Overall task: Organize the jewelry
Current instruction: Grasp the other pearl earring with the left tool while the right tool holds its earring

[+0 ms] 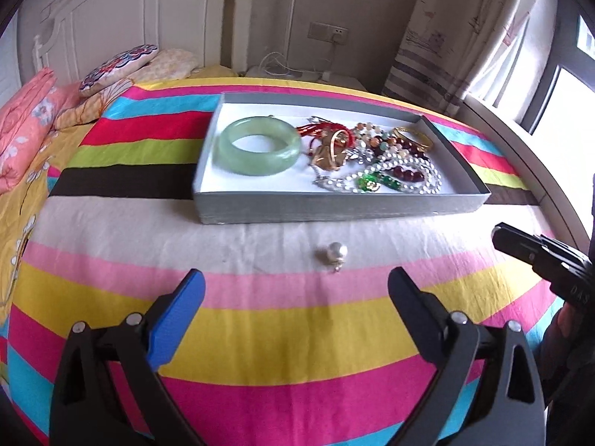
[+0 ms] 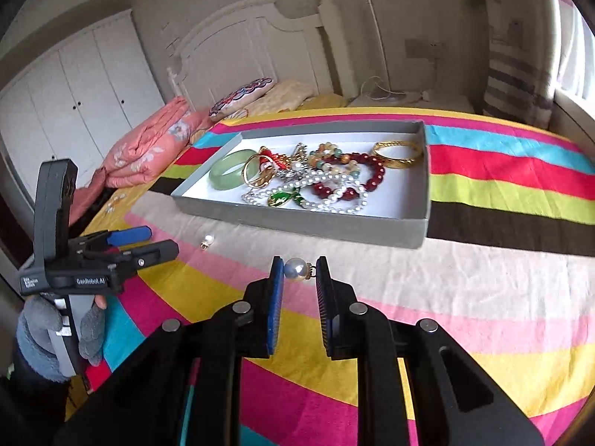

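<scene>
Right tool [image 2: 299, 268] pinches a round, glossy pearl earring [image 2: 296, 269].

My tangled heap of beaded jewelry [image 1: 375, 156] overlaps itself in the shallow grey cardboard tray [image 1: 334, 208]; single strands are untraceable.

Striped bedspread [image 1: 260, 319] lies directly beneath the claw. Ahead and left: folded pink quilt [image 2: 145, 148], embroidered cushion [image 1: 119, 68], white headboard [image 2: 245, 41]. White wardrobe [image 2: 70, 85] far left. Striped curtain [image 1: 438, 48] ahead right.
</scene>
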A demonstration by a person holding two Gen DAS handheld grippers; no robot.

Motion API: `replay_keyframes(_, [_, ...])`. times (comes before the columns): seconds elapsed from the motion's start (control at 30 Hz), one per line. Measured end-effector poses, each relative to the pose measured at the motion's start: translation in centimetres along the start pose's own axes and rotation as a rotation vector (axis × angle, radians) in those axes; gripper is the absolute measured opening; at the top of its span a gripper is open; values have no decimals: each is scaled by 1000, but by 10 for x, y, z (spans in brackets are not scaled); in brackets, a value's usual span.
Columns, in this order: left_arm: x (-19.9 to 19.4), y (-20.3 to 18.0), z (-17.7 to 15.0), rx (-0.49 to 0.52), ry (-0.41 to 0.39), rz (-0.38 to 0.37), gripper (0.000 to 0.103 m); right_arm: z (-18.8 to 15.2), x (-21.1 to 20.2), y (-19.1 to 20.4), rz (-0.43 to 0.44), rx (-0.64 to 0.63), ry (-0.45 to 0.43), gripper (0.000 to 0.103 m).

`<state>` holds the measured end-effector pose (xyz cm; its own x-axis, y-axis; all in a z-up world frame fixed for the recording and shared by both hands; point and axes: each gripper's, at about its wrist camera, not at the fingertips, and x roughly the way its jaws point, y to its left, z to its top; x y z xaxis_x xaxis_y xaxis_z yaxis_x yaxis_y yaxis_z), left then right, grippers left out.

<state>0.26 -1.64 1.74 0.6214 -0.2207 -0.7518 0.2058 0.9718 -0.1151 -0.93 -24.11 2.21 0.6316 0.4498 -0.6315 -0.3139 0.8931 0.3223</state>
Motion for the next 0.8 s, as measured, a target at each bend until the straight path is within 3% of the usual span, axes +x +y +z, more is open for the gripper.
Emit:
replay_keyframes(0.1, [11,-17,8,71,26,4,70,0,0,0,0,3,-3,18])
replay_keyframes(0.2, [21,-30,12,132,28,44,59,0,0,2,-5,-8,-1,18])
replay_keyframes(0.5, [28,-34,9,135,28,41,19,-1,-1,-2,17,5,5,18])
replay_keyframes(0.8, [28,-33,8,132,24,41,13,-2,-2,-2,19,5,1,18])
